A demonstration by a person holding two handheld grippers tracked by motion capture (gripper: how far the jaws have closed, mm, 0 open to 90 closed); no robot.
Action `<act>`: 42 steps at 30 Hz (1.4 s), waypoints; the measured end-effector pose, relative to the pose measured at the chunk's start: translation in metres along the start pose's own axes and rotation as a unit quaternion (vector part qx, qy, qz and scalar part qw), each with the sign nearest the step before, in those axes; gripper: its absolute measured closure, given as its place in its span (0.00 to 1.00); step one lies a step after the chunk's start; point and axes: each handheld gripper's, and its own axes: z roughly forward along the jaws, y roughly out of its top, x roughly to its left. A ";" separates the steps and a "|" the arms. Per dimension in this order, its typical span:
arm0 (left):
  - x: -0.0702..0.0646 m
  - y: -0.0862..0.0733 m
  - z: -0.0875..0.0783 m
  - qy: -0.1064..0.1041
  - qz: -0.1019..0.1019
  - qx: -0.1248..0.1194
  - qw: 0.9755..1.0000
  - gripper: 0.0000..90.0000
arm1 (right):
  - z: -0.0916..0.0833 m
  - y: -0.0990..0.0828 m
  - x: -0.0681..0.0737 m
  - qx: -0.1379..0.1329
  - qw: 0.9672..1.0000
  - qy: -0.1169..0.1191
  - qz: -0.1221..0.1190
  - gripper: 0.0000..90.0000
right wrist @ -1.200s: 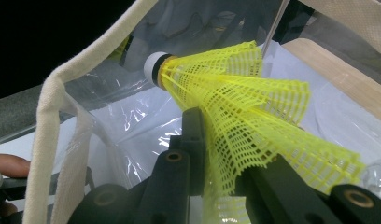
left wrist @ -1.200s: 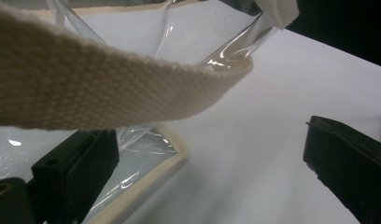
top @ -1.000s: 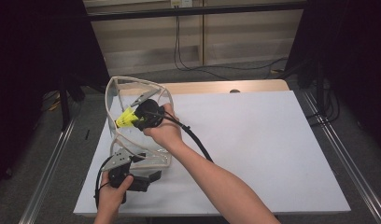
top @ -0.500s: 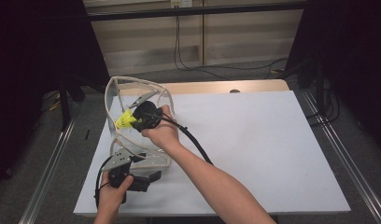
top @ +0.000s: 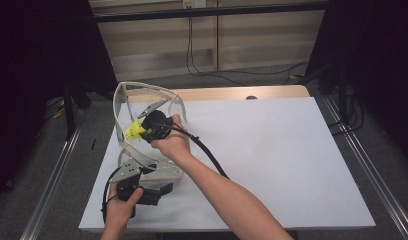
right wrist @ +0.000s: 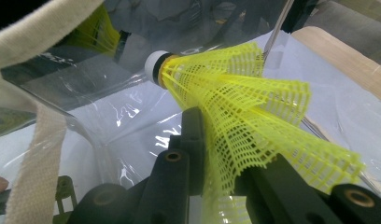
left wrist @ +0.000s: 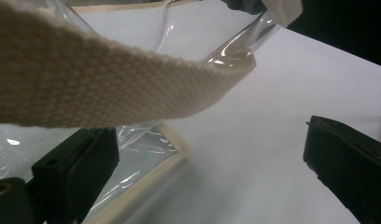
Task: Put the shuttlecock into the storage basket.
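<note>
R gripper (top: pixel 142 131) clamped on yellow shuttlecock (right wrist: pixel 244 112) inside clear bag (top: pixel 142 100); L gripper (left wrist: pixel 212 172) jaws apart at bag's edge.

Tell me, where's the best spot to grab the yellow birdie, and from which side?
Probably the skirt. The yellow shuttlecock has a wide, springy mesh skirt and a small, rounded white cork tip, which would likely slip. Come from the open skirt end, as the right gripper does: its jaws pinch the mesh flat, leaving the cork pointing ahead into the clear bag.
</note>
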 end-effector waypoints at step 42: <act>0.001 -0.001 0.001 0.002 0.002 0.004 1.000 0.04 | 0.022 -0.013 -0.002 0.041 0.999 -0.013 -0.019 0.88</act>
